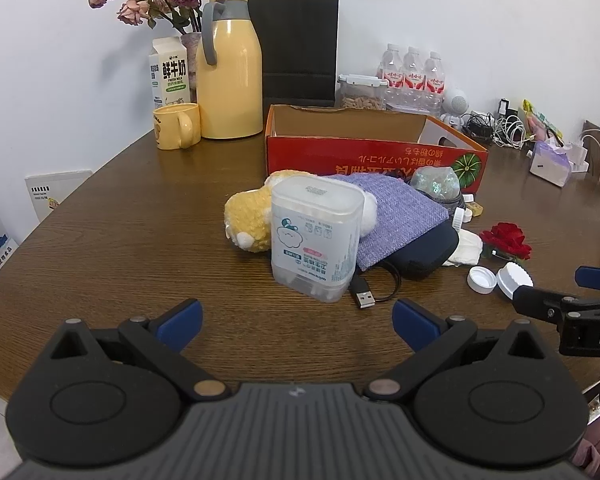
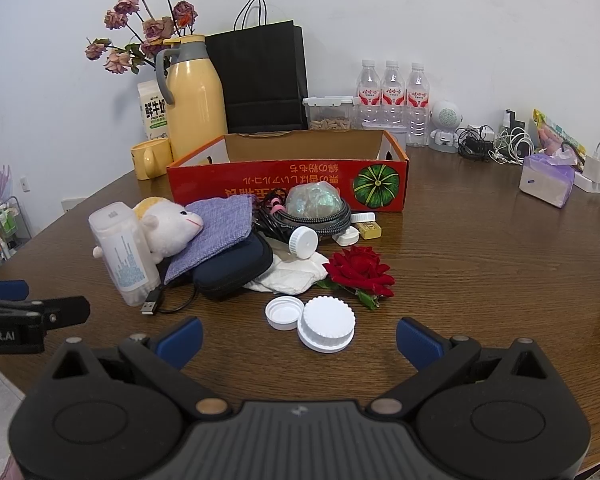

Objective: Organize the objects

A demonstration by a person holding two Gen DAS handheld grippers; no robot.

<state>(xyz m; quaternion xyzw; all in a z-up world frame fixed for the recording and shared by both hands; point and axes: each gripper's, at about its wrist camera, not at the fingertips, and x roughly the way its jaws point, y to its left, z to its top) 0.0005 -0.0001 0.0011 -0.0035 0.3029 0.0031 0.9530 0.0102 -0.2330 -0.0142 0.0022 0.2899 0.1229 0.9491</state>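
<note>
Right, I have both tools hovering low over the near edge of the wooden table [image 1: 100, 240], and neither holds anything: the left gripper [image 1: 297, 322] has its blue pads spread wide, and the right gripper [image 2: 299, 340] is spread just as wide. The clutter sits in a heap in the middle, in front of the red cardboard box [image 2: 288, 182], which stands open at the far side and looks like the place everything should go.

My left tool is lined up on the cotton swab container [image 1: 315, 236], standing upright at the near left of the heap and leaning against the plush toy [image 1: 252, 220]. I judge that to be the first pick. I would ease forward until the pads sit either side of its body, low enough not to squeeze only the lid, then close gently, since the thin plastic may flex or slip.

The USB cable [image 1: 366, 298] lies just beside its base on the right; I should keep the right pad clear of it.

For the right tool, the two white caps [image 2: 310, 320] lie nearest; flat things, so I would come down steeply.
</note>
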